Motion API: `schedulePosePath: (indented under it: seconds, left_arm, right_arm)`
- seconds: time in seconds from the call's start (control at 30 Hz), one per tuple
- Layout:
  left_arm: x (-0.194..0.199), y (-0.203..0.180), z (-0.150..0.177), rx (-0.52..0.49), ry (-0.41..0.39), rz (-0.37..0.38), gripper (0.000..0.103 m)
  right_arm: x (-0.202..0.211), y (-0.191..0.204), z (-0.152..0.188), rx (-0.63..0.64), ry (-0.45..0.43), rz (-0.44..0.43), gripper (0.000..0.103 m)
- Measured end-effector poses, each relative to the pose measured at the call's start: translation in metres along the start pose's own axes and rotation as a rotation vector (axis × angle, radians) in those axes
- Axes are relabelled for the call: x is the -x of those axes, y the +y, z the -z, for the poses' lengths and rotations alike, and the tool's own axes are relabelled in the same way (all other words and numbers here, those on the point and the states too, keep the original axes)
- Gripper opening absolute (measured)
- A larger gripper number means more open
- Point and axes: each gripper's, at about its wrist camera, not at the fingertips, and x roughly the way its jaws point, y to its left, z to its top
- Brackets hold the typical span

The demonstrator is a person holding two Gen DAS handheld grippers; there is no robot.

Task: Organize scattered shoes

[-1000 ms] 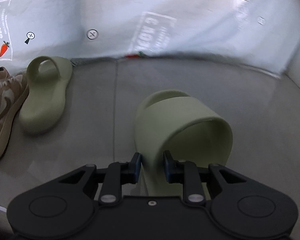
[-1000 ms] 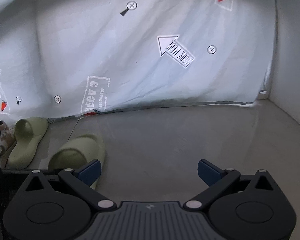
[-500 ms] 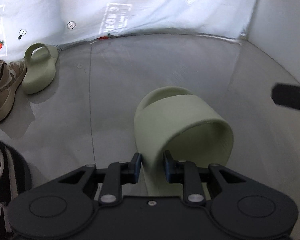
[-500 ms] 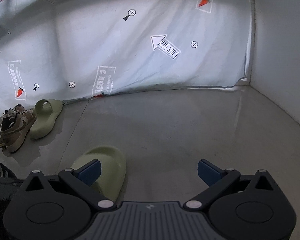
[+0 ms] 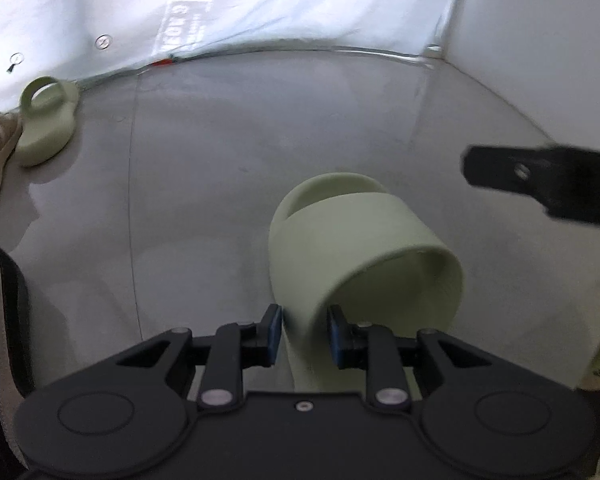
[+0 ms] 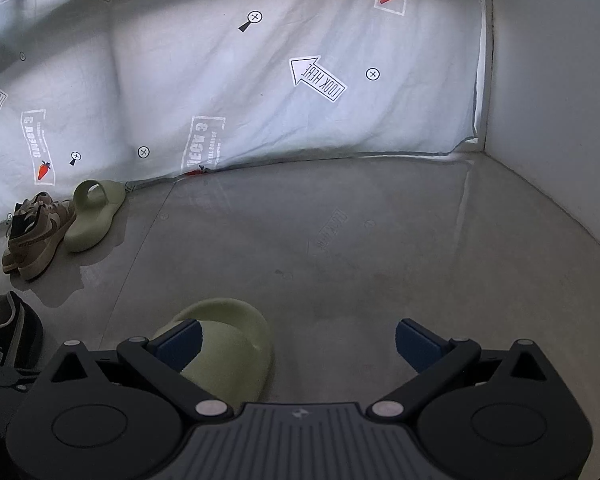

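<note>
Slippers of pale green were the matter here, and one slipper (image 5: 360, 248) lay nearest, on the grey floor (image 5: 204, 184) right under the left gripper (image 5: 305, 334). Its side wall stood between the two blue pads, and the jaws were opening, so the left pad seemed already to stand a little off the rubber. My judgement is that the slipper was being let go at this place, and not carried further. It rested on its sole with the toe pointing away from the camera, which suits a shoe that is put down to stay.

Beside it on the right, the right gripper (image 6: 298, 342) hovered with its jaws spread wide and nothing between them; it appeared only to wait, near enough to help.

At the left edge, a dark sneaker (image 6: 8, 332) with pale trim lay close by, only partly in view.

Farther off, near the foot of the white printed sheet (image 6: 260, 92) that hangs at the back, the second green slipper (image 6: 94, 216) lay just beside a pair of brown sneakers (image 6: 34, 234), in a small row. The two slippers were thus well apart, so the pair was not yet together, and I think the near one needs another move toward that row.
</note>
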Motion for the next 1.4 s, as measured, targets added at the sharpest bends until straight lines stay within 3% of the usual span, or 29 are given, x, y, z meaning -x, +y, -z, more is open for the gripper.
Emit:
schedulePosePath:
  seconds: [0.07,0.2,0.37,0.5,0.57,0.67,0.87,0.97,1.1,1.27,1.4]
  left_arm:
    - [0.01,0.004,-0.001,-0.009,0.002,0.005,0.043]
    - [0.032,0.021,-0.006,0.025,-0.057,0.011,0.045]
    - [0.049,0.067,-0.038,0.177,-0.217,-0.103,0.05]
    - [0.038,0.103,-0.072,0.289,-0.27,-0.164,0.052]
    - [0.025,0.128,-0.098,0.377,-0.295,-0.192,0.052]
    - [0.005,0.156,-0.13,0.411,-0.322,-0.249,0.052]
    - [-0.069,0.216,-0.199,0.498,-0.278,-0.35,0.053]
    - [-0.108,0.25,-0.213,0.524,-0.254,-0.409,0.048]
    - [-0.145,0.282,-0.227,0.53,-0.243,-0.422,0.048]
    - [-0.171,0.299,-0.237,0.521,-0.244,-0.438,0.046]
    - [-0.175,0.304,-0.238,0.533,-0.26,-0.415,0.037]
  right_arm:
    - [0.002,-0.001,-0.001,-0.006,-0.011,0.001,0.103]
    - [0.001,-0.005,-0.005,-0.03,-0.02,0.008,0.103]
    - [-0.009,-0.003,-0.013,-0.045,-0.028,0.009,0.103]
    - [-0.026,0.011,-0.023,-0.049,-0.028,-0.019,0.103]
    - [-0.034,0.018,-0.027,-0.045,-0.024,-0.034,0.103]
    - [-0.054,0.031,-0.039,-0.043,-0.016,-0.053,0.103]
    - [-0.111,0.055,-0.078,-0.041,-0.004,-0.083,0.103]
    - [-0.138,0.065,-0.093,-0.018,0.018,-0.087,0.103]
    - [-0.188,0.079,-0.105,-0.008,0.075,-0.111,0.103]
    - [-0.238,0.1,-0.111,0.027,0.111,-0.126,0.103]
    - [-0.268,0.115,-0.123,0.021,0.103,-0.165,0.103]
